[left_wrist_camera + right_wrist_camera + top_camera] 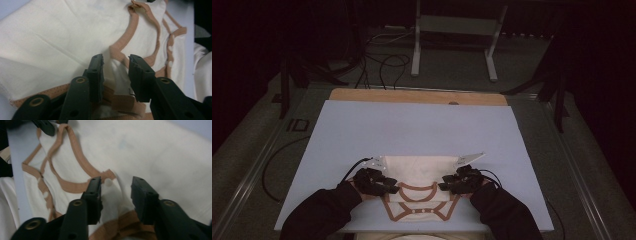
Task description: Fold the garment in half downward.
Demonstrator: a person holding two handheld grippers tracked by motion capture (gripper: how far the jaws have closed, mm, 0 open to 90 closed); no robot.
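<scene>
A cream garment [417, 172] lies on the table [362, 130].

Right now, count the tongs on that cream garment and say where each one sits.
2. The left tongs sit open on the left shoulder of the cream cloth garment with tan trim; the right tongs sit open on its right shoulder.

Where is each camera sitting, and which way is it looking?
High view: above the person's side, looking forward and down on the table; forearms, left gripper, right gripper.
Left gripper view: rides the left gripper, looking along its parted jaws.
Right gripper view: rides the right gripper, jaws parted.
All share the cream garment with brown trim.
</scene>
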